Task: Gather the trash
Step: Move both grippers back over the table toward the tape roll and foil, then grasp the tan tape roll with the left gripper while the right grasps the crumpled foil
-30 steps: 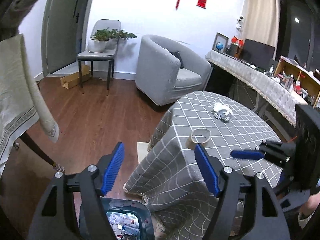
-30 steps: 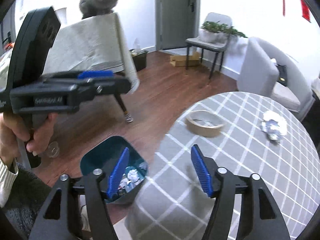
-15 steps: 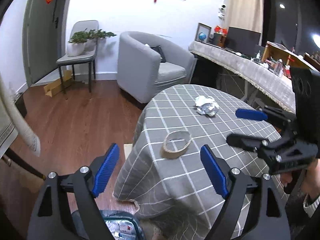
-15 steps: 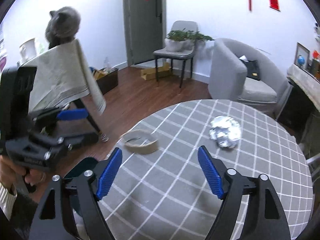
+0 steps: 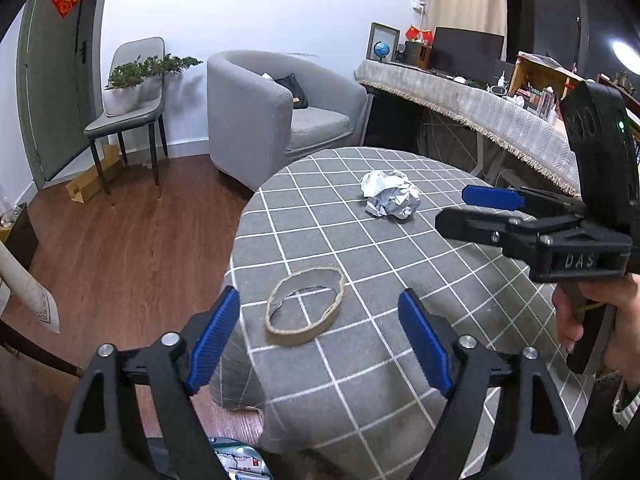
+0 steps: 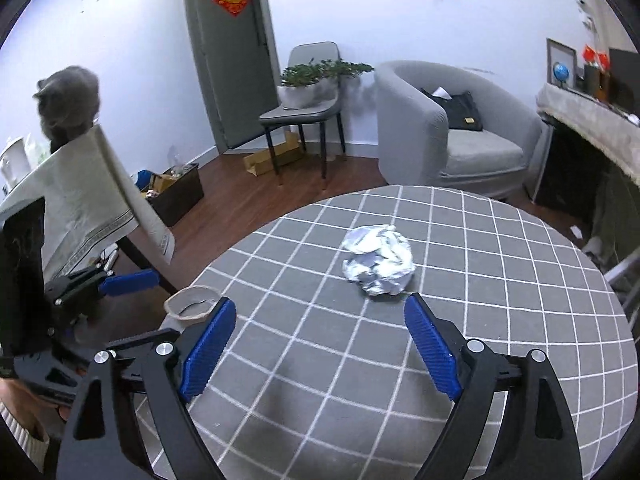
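A flattened brown cardboard ring (image 5: 306, 306) lies near the left edge of the round table with the grey checked cloth (image 5: 400, 264). A crumpled silvery-white paper ball (image 5: 390, 200) sits farther in. My left gripper (image 5: 317, 300) hovers just short of the ring, its jaws closing, nothing between the pads. My right gripper (image 6: 320, 308) hangs over the cloth just short of the ball (image 6: 378, 264), its jaws opening and empty. In each wrist view the other gripper shows from the side: the right gripper (image 5: 460, 208), the left gripper (image 6: 166, 304) by the ring (image 6: 192, 304).
A teal bin (image 5: 240, 460) with trash stands on the floor under the table's near edge. A grey armchair (image 6: 460, 136), a chair with a plant (image 6: 304, 96), a cloth-draped table with a grey cat (image 6: 68, 100) and a long counter (image 5: 480, 104) surround the table.
Both grippers have moved from above the bin to over the table. The ring and the paper ball are now closer and more central. Both jaws stand wider than a second ago.
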`<state>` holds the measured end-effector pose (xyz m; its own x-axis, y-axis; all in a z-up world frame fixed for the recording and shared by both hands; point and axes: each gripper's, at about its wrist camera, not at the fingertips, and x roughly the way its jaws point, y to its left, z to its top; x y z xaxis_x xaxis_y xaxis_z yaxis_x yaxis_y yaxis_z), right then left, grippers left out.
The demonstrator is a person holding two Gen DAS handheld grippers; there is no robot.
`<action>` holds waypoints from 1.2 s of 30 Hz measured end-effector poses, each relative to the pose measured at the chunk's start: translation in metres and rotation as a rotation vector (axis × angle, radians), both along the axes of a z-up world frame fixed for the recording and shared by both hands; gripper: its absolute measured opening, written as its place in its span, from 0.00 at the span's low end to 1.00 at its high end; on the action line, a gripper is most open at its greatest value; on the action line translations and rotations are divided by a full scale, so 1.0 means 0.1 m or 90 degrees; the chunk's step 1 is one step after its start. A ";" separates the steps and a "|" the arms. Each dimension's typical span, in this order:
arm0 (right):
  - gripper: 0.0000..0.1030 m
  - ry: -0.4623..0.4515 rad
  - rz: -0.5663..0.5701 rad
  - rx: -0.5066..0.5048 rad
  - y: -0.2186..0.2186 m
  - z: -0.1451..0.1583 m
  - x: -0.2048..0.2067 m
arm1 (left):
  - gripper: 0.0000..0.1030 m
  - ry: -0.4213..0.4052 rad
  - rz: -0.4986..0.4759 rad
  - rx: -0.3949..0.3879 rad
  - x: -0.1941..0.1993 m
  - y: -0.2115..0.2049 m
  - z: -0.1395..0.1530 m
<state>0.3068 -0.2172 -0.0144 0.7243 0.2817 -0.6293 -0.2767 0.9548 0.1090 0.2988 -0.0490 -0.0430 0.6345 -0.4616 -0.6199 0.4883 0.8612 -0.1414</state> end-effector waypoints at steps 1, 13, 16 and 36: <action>0.85 -0.001 -0.001 -0.002 -0.01 0.00 0.02 | 0.76 0.004 0.000 -0.002 0.02 -0.01 -0.01; 0.86 0.032 -0.041 0.001 -0.23 -0.09 0.40 | 0.57 0.045 0.018 -0.015 0.24 -0.13 -0.15; 0.86 0.032 -0.039 -0.004 -0.19 -0.09 0.48 | 0.50 0.057 0.028 -0.008 0.27 -0.14 -0.18; 0.86 0.061 -0.056 -0.057 -0.04 -0.28 0.77 | 0.47 0.069 0.104 -0.096 0.27 0.13 -0.05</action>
<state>0.3839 -0.2210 -0.0426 0.6790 0.1602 -0.7165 -0.1842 0.9819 0.0449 0.3262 -0.0360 -0.0484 0.6418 -0.4506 -0.6205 0.3192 0.8927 -0.3181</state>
